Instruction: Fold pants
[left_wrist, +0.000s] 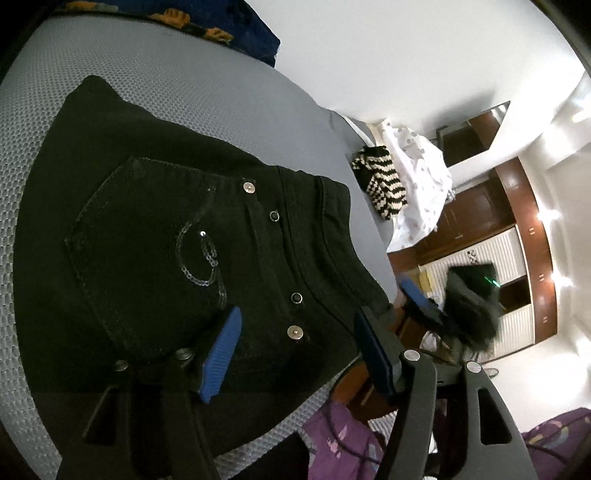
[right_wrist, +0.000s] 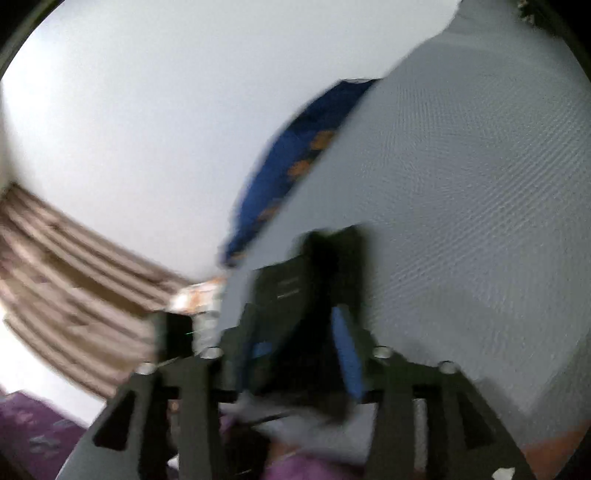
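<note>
left gripper (left_wrist: 295, 354): jaws parted, nothing clamped, held over the black pants (left_wrist: 166, 240). pants: laid flat on the grey mattress (left_wrist: 22, 206), pocket side up. right gripper (right_wrist: 306, 354): view blurred; grasp cannot be told, dark cloth between the jaws.

Grey mat (left_wrist: 110, 122) bare around the black pants (left_wrist: 166, 229). Far edge blocked by blue patterned fabric (left_wrist: 240, 33); striped knit (left_wrist: 380, 181) off the side
</note>
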